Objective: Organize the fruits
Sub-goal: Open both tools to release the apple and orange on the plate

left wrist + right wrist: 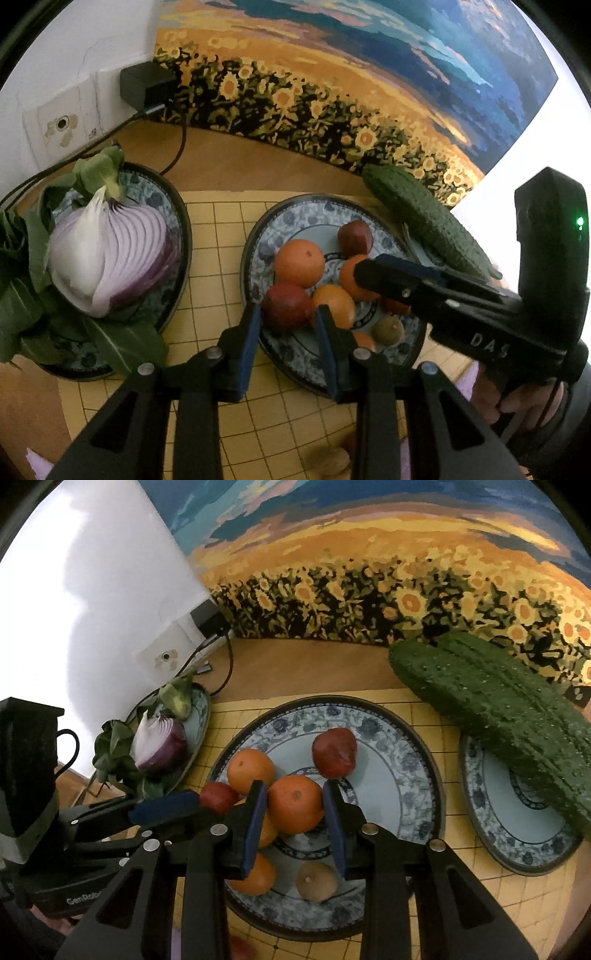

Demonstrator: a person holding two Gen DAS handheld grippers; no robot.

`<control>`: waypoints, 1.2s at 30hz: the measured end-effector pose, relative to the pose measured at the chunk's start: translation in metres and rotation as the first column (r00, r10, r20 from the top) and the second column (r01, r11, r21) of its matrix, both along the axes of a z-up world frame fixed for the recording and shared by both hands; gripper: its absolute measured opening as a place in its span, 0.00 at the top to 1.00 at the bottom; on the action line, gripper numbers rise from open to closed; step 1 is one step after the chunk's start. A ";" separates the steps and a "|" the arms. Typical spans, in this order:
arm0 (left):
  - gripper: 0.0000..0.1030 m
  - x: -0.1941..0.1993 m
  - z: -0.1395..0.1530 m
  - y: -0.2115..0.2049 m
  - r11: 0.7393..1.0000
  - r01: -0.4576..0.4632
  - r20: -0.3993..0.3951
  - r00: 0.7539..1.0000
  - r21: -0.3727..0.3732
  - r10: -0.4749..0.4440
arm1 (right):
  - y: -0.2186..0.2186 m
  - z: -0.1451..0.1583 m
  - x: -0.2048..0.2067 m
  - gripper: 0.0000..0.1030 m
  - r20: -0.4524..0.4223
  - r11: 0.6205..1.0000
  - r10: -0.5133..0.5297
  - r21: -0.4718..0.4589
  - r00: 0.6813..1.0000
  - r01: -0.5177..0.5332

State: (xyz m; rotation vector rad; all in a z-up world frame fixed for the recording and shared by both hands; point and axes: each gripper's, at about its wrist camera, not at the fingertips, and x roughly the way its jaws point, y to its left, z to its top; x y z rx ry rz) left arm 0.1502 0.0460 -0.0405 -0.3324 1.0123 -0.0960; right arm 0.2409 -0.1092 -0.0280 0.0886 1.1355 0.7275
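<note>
Both tongs hover over the round blue-and-white floral plate (413, 760) of oranges and dark red fruits (mid-desk). The left tongs (286, 325) and right tongs (295, 805) stand narrow, gripping nothing.

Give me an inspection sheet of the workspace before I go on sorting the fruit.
Surface: yellow grid mat on a wooden table.
Job's things: middle plate holds oranges, a second red fruit and a brown fruit.
Clutter: left plate with onion and greens; right plate with cucumbers lying across it.
Grippers: left claw shut on a red fruit, right claw shut on an orange, both over the middle plate.
Cables: adapter in the wall, cable trailing by the left plate.
Surroundings: sunflower painting against the wall; a socket left of it.
</note>
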 end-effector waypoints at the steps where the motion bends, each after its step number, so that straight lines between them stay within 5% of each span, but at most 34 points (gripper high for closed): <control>1: 0.69 0.000 0.000 0.000 1.000 -0.002 0.001 1.000 -0.001 0.002 | 0.001 0.000 0.000 0.68 0.002 1.000 -0.001 0.000 1.000 0.001; 14: 0.32 -0.003 0.017 0.008 1.000 -0.030 0.060 0.998 0.008 0.030 | -0.001 -0.002 0.004 0.67 -0.033 0.999 -0.027 -0.044 0.999 0.025; 20: 0.25 -0.012 0.030 0.010 0.999 -0.033 0.095 0.995 0.016 0.031 | -0.002 0.014 -0.003 0.48 -0.003 0.998 -0.029 -0.052 1.000 0.028; 36: 0.17 -0.047 0.054 -0.009 0.999 0.036 0.150 0.988 0.023 -0.039 | -0.033 0.053 -0.045 0.33 0.033 0.998 -0.058 -0.038 0.998 0.059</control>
